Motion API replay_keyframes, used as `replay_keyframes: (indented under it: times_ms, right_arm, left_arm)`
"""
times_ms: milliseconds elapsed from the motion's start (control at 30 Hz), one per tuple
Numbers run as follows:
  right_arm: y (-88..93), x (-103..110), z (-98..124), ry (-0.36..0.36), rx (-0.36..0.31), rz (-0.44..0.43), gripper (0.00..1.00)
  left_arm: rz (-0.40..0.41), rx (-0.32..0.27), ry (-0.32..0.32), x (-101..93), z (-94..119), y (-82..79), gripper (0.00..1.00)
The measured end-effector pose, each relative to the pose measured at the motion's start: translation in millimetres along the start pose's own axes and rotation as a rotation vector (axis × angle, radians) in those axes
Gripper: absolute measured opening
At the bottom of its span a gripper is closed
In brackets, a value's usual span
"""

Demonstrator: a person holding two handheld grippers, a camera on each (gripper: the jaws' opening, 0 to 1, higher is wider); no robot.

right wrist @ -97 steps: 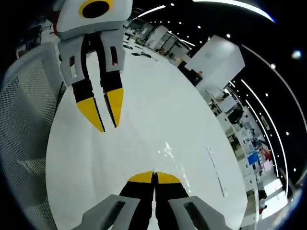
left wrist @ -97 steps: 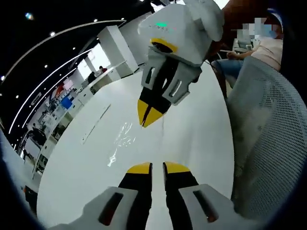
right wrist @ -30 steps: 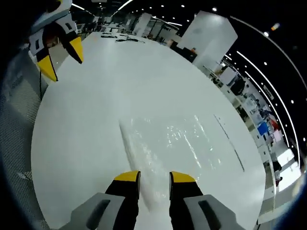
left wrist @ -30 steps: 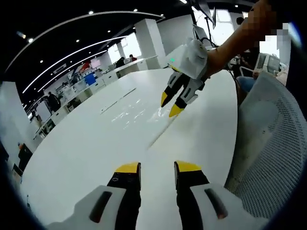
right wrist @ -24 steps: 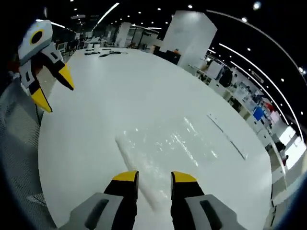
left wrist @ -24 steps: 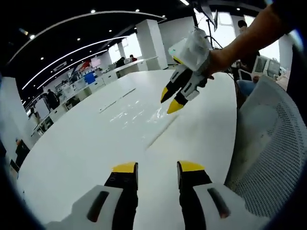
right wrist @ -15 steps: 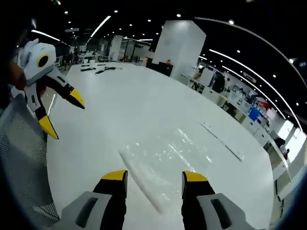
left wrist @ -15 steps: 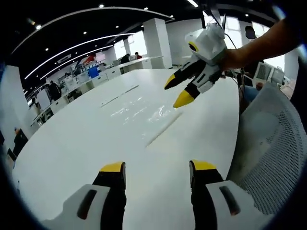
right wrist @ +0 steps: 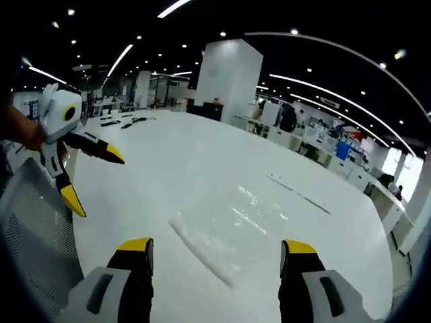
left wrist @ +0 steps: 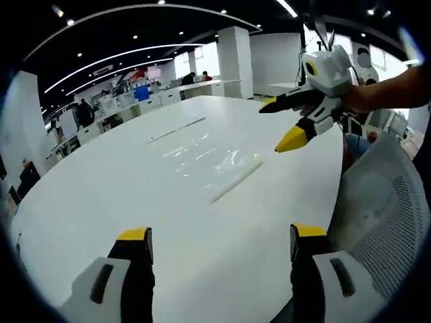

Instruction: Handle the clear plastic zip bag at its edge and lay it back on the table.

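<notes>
The clear plastic zip bag [left wrist: 209, 160] lies flat on the white table [left wrist: 101, 188], its thicker zip edge nearest me. In the right gripper view the same bag [right wrist: 232, 232] rests ahead of the jaws, zip edge toward them. My left gripper [left wrist: 219, 235] is open wide above the table's near part, with nothing between its fingers. The right gripper [left wrist: 286, 124] shows at the upper right of the left gripper view, open and held in a hand above the bag's right end. In its own view my right gripper [right wrist: 215, 247] is open, and the left gripper [right wrist: 87, 175] appears at the left, open.
A grey mesh chair back [left wrist: 384, 215] stands at the table's edge, also seen as the chair [right wrist: 34, 222] in the right gripper view. A thin strip [right wrist: 300, 194] lies on the table beyond the bag. Office desks and a white pillar [right wrist: 225, 77] are far behind.
Both grippers have opened from shut to wide open and drawn back and up from the bag. The bag has gone from being held between them to lying flat on the table.
</notes>
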State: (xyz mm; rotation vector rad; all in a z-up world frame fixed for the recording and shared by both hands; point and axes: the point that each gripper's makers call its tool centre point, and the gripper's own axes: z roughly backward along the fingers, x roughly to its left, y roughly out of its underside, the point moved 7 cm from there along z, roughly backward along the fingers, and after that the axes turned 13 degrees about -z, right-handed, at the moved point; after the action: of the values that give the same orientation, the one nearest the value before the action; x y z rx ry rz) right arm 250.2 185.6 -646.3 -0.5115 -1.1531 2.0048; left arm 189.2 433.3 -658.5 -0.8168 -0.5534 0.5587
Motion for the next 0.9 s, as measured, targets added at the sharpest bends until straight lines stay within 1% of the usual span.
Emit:
replay_keyframes:
  times_ms: [67,167,233,267,367,433,600,667,733,800,900]
  right_arm:
    - [1.7,0,4,0.000,-0.007,-0.013,0.84]
    - [3.9,0,10,0.009,-0.034,-0.077,0.92]
    - [5.8,2,18,0.018,-0.049,-0.118,0.96]
    - [6.4,3,19,0.019,-0.050,-0.121,0.97]
    - [11.0,7,31,0.035,-0.059,-0.154,1.00]
    - [15.4,9,36,0.042,-0.058,-0.168,1.00]
    - [21.1,13,50,0.073,-0.067,-0.182,1.00]
    - [24.6,15,55,0.079,-0.070,-0.195,1.00]
    - [27.2,18,60,0.081,-0.078,-0.219,1.00]
    - [28.9,20,62,0.084,-0.082,-0.222,1.00]
    - [32.5,24,66,0.087,-0.072,-0.217,1.00]
  left_arm:
    - [0.010,0.005,0.000,0.6,1,2.1,0.88]
    - [0.025,0.009,-0.008,-0.8,4,2.6,0.93]
    - [0.048,-0.007,-0.016,-1.0,7,2.2,0.97]
    - [0.053,-0.009,-0.016,-1.4,7,2.5,0.99]
    - [0.048,-0.004,-0.013,-5.3,12,4.9,0.99]
    - [0.034,0.002,-0.017,-7.6,15,6.4,0.99]
    - [0.065,-0.004,-0.032,-9.8,23,11.4,0.99]
    - [0.062,-0.010,-0.040,-11.2,26,13.7,0.99]
    - [0.038,-0.029,-0.051,-14.9,31,14.0,0.99]
    - [0.052,-0.042,-0.049,-14.4,34,17.7,0.99]
    - [0.091,-0.062,-0.057,-16.9,37,18.5,0.99]
